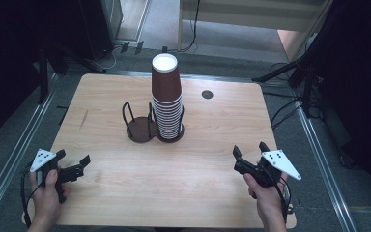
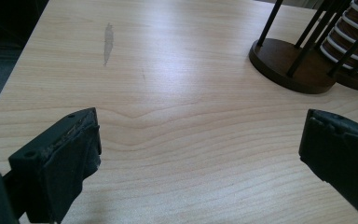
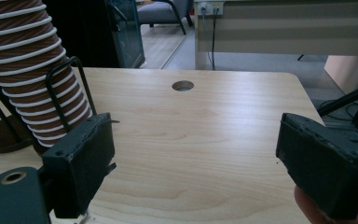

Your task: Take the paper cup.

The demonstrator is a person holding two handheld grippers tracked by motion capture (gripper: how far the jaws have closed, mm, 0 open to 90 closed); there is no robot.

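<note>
A tall stack of brown paper cups (image 1: 166,96) with white rims stands upside down in the right slot of a dark wire holder (image 1: 142,130) at the table's middle; the holder's left slot is bare. My left gripper (image 1: 73,157) hovers near the front left corner, open, with bare wood between its jaws (image 2: 200,135); the holder (image 2: 289,65) and the cup stack (image 2: 354,32) lie ahead to its right. My right gripper (image 1: 249,148) is held at the front right, open with nothing between its jaws (image 3: 196,144); the cup stack (image 3: 32,70) is far ahead to its left.
The wooden table (image 1: 125,183) has a round cable hole (image 1: 207,94) near its back right and a faint scuff mark (image 2: 108,42) at the left. Metal rails (image 1: 14,154) run along both sides on the floor, with cables and dark stands behind.
</note>
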